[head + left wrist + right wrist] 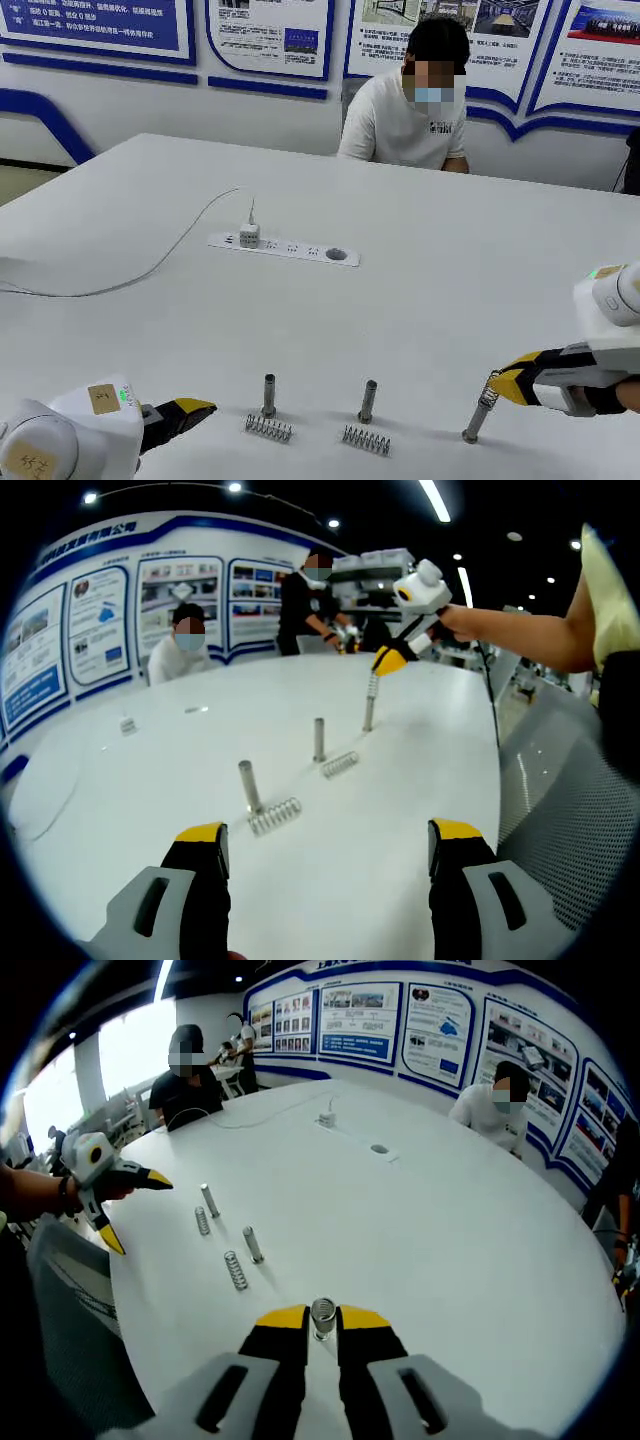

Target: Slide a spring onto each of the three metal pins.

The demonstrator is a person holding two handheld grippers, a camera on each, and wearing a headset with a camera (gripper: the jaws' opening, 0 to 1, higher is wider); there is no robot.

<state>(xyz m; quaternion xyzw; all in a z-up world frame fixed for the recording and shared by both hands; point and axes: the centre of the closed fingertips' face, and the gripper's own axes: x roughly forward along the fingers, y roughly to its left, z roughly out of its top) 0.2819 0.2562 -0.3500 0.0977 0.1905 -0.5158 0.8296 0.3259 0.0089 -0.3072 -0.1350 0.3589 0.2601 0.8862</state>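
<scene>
A broad white table (450, 280) is seen across the middle and lower frame of the head view. A white power strip (283, 248) is laid flat just left of centre, with a white plug (249, 235) seated at its left end. A thin white cable (150, 265) is trailed from it toward the left edge.

Along the bottom, a left pin (269, 395) and a middle pin (368, 401) are stood upright, well apart. A first spring (269, 428) is laid on its side just below the left pin, and a second spring (366, 440) just below the middle pin.

At lower right a third pin (477, 418) is tilted, its foot on the tabletop, and a third spring (488, 396) is ringed round its upper end.
</scene>
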